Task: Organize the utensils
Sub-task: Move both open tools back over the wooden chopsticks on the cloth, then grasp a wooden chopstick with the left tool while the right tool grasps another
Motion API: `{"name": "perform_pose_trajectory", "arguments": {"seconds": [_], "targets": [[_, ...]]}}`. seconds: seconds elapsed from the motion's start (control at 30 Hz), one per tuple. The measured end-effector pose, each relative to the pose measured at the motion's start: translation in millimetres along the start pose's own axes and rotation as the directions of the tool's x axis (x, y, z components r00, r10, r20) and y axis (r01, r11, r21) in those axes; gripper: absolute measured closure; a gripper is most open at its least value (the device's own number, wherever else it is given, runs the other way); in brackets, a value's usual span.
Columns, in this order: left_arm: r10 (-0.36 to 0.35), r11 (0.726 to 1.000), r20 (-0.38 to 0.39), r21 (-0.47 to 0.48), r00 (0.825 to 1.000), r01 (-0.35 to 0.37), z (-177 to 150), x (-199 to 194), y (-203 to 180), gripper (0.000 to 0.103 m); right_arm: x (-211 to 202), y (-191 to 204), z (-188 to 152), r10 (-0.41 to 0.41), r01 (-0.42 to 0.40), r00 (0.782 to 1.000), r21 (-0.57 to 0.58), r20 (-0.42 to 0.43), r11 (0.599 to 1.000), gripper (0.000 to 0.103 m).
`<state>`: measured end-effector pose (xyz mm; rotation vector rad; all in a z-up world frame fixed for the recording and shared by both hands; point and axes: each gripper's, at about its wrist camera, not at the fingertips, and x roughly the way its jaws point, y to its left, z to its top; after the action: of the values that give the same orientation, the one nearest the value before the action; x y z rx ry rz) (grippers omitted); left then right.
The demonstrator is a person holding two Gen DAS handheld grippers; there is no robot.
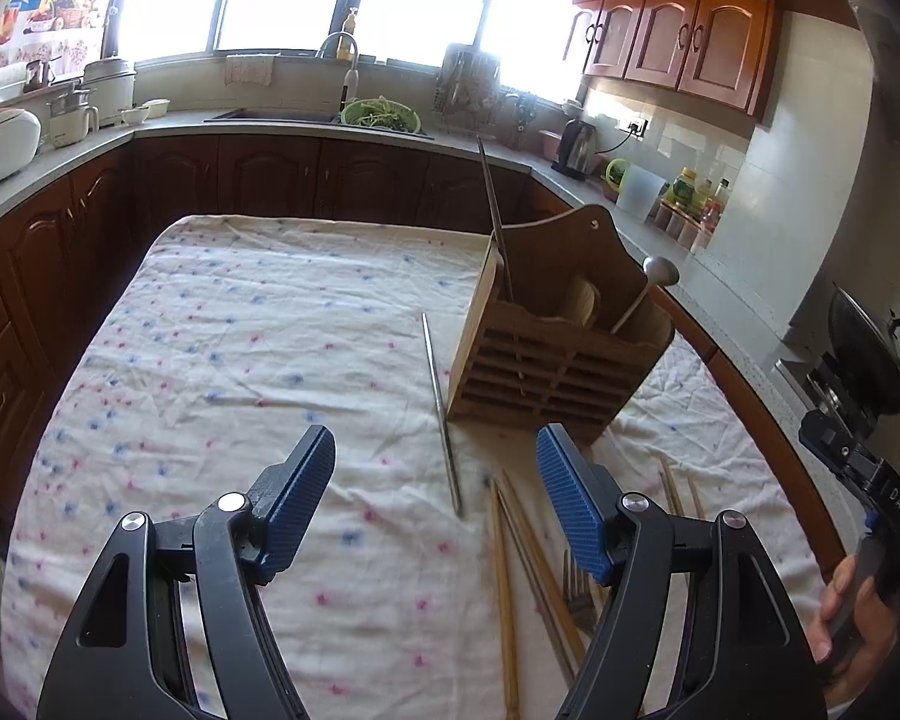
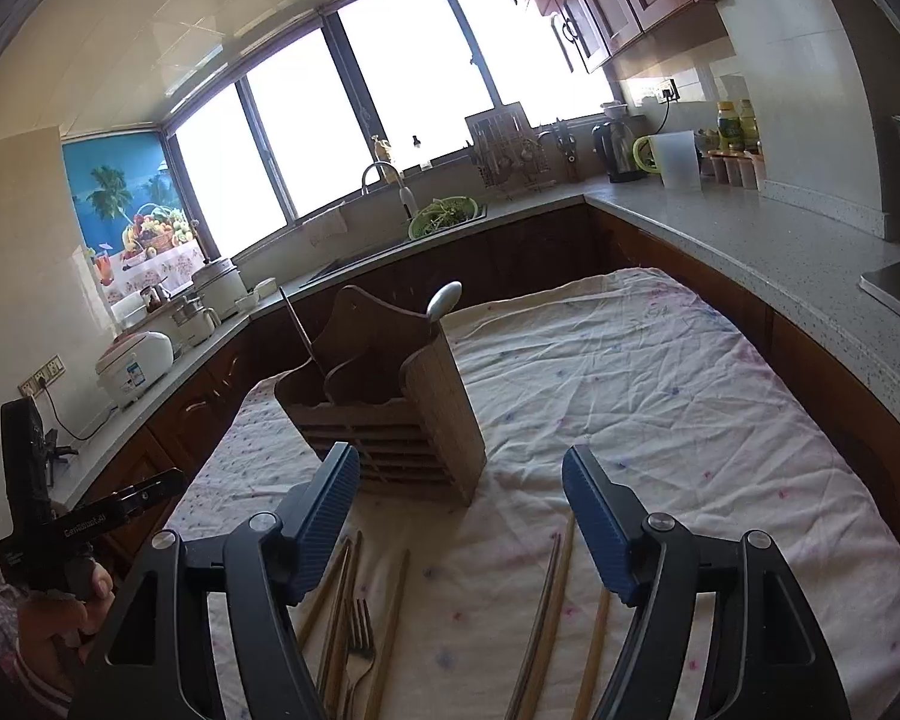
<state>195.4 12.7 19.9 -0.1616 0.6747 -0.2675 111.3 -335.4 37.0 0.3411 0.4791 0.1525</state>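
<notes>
A slatted wooden utensil holder (image 1: 546, 354) (image 2: 390, 396) stands on the flowered cloth. It holds a metal spoon (image 1: 660, 273) (image 2: 444, 300) and one upright metal chopstick (image 1: 495, 210). Another metal chopstick (image 1: 441, 414) lies on the cloth to the holder's left. Wooden chopsticks (image 1: 504, 570) (image 2: 396, 618) and a fork (image 1: 576, 588) (image 2: 360, 642) lie loose in front of the holder. My left gripper (image 1: 435, 441) hovers open over the lying chopstick's near end, touching nothing. My right gripper (image 2: 461, 459) is open just before the holder, with chopsticks (image 2: 546, 612) on the cloth below it.
The cloth-covered table (image 1: 240, 330) is ringed by dark cabinets and a grey counter (image 2: 750, 228). On the counter are a sink with a green bowl (image 1: 381, 114), a kettle (image 1: 576, 147) and bottles (image 1: 690, 192). A black wok (image 1: 864, 354) sits at far right.
</notes>
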Motion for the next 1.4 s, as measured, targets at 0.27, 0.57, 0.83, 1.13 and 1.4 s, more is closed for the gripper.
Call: {"name": "perform_pose_trajectory", "arguments": {"seconds": [0.27, 0.57, 0.83, 1.13, 1.4], "targets": [[0.010, 0.999, -0.084, 0.041, 0.996, -0.006, -52, -8, -8, 0.032, -26, -8, -46, -0.027, 0.029, 0.997, 0.025, -0.073, 0.999, 0.031], [0.024, 0.999, -0.168, 0.040, 0.985, -0.017, -84, 2, -11, 0.032, -28, -27, -73, -0.068, 0.077, 0.987, 0.059, -0.148, 0.995, 0.031], [0.042, 0.996, -0.193, 0.081, 0.980, -0.027, -81, 14, -22, 0.032, -21, -35, -70, -0.147, 0.156, 0.978, 0.047, -0.151, 0.987, 0.018], [0.062, 0.991, -0.234, 0.128, 0.970, -0.033, -69, 45, -33, 0.036, 5, -48, -57, -0.173, 0.183, 0.967, 0.038, -0.189, 0.982, 0.050], [0.040, 0.987, -0.292, 0.159, 0.955, 0.007, -58, 81, -43, 0.067, 48, -61, -49, -0.189, 0.203, 0.941, 0.022, -0.280, 0.979, 0.076]]}}
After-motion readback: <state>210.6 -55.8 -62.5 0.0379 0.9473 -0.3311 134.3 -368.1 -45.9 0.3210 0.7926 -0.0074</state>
